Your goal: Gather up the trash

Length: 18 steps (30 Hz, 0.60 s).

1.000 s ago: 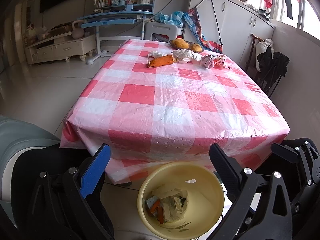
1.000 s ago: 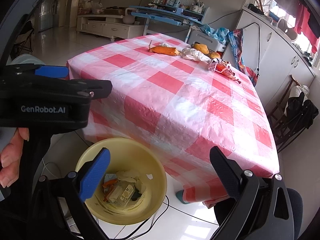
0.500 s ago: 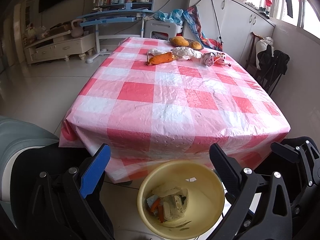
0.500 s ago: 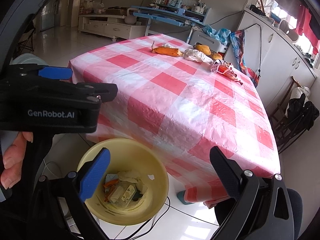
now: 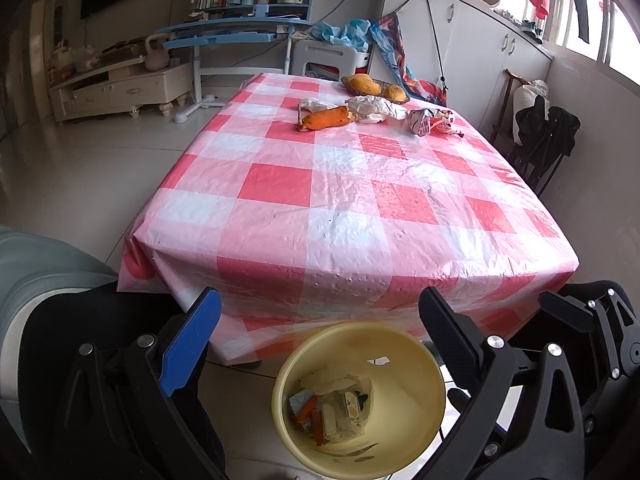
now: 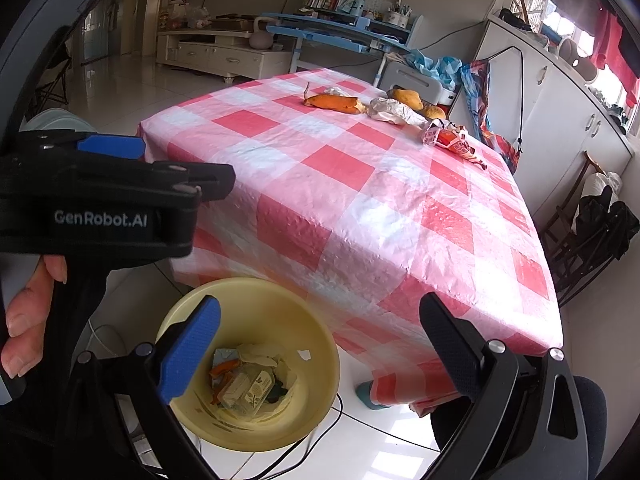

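A yellow bin [image 5: 412, 384] [image 6: 316, 364] with several scraps inside stands on the floor at the near edge of the red-checked table [image 5: 344, 200] [image 6: 360, 208]. Far across the table lie an orange peel [image 5: 326, 118] [image 6: 334, 102], crumpled white paper [image 5: 374, 108] [image 6: 394, 111] and a red-and-white wrapper [image 5: 430, 120] [image 6: 446, 138]. My left gripper [image 5: 320, 312] hangs open over the bin, holding nothing. My right gripper [image 6: 320, 316] is also open and empty, just right of the left one, whose body [image 6: 100, 208] fills the left of its view.
A dish with two yellow-orange fruits [image 5: 376, 86] sits at the table's far end. A dark chair with clothes [image 5: 544, 132] stands to the right by white cabinets [image 5: 480, 48]. A grey seat [image 5: 36, 264] is at my near left. Cables [image 6: 304, 452] cross the floor under the bin.
Both grippers have risen and tilted slightly, so the table shows a little lower and closer in each view. Jaws stay open; the trash on the table has not moved.
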Each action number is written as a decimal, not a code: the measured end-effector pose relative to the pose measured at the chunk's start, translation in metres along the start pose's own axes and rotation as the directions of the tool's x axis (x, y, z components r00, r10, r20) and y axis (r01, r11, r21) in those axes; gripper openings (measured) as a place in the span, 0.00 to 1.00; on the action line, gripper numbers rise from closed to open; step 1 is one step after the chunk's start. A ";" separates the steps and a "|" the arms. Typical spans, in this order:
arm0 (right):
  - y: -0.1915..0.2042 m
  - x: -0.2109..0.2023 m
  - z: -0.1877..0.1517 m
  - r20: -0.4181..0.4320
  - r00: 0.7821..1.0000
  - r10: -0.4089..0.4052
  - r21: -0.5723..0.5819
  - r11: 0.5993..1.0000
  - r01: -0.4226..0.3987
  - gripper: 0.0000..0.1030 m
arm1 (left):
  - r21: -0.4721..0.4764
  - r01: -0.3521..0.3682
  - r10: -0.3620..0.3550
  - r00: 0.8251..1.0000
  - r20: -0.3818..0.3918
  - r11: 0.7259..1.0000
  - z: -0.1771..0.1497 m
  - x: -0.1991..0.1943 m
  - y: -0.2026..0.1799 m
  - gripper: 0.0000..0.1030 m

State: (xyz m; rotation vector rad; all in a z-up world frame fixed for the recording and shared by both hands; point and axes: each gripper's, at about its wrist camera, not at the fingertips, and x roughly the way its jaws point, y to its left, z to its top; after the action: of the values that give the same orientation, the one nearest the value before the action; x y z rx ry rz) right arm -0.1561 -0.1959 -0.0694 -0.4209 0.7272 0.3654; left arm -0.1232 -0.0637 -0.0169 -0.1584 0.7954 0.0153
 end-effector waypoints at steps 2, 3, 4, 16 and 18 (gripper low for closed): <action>-0.001 -0.001 0.000 0.003 1.000 0.000 0.002 1.000 0.000 0.92 | -0.005 0.002 -0.002 1.000 0.000 1.000 0.000 0.000 0.000 0.93; -0.001 -0.001 0.000 0.005 1.000 0.001 0.004 1.000 -0.001 0.92 | -0.006 0.002 -0.002 1.000 0.002 1.000 0.000 0.000 0.000 0.93; -0.002 -0.001 0.000 0.005 1.000 0.001 0.006 1.000 -0.001 0.92 | -0.003 0.002 -0.002 1.000 0.001 1.000 0.000 0.000 0.000 0.93; -0.002 -0.002 0.000 0.011 1.000 0.003 0.010 1.000 -0.003 0.92 | -0.004 0.003 -0.003 1.000 0.001 1.000 0.002 -0.001 0.001 0.93; -0.002 -0.002 0.001 0.012 1.000 0.003 0.009 1.000 -0.003 0.92 | -0.003 0.002 -0.002 1.000 0.001 1.000 0.002 -0.002 0.001 0.93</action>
State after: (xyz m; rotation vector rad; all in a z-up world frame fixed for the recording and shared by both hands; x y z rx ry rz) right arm -0.1563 -0.1977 -0.0672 -0.4084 0.7180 0.3670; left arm -0.1228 -0.0627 -0.0145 -0.1616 0.7938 0.0147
